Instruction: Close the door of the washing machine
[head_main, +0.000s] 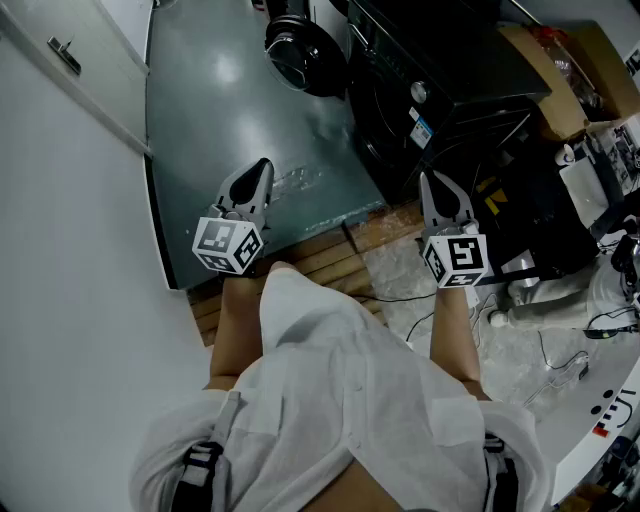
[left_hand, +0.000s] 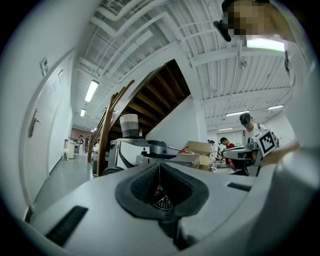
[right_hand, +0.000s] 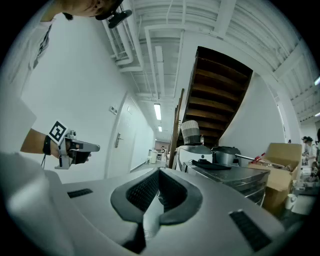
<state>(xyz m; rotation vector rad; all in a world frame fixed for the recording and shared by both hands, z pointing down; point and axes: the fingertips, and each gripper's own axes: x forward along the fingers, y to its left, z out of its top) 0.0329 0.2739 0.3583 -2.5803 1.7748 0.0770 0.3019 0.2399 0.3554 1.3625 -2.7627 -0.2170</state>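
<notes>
Black washing machine (head_main: 432, 95), door (head_main: 298, 48) open

No writing is readable here. The black front-loading washing machine (head_main: 400, 100) carries a small blue and white sticker (head_main: 421, 129), its print too small to read. The cubes on the left tool (head_main: 260, 170) and the right tool (head_main: 430, 182) show only black-and-white square patterns.

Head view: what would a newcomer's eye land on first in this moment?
The black washing machine at top centre stands out, with its round door swung open beside it over the grey floor. Below it, the left gripper and the right gripper are held level side by side. Their fingers are shut on nothing, and neither touches the door.
</notes>
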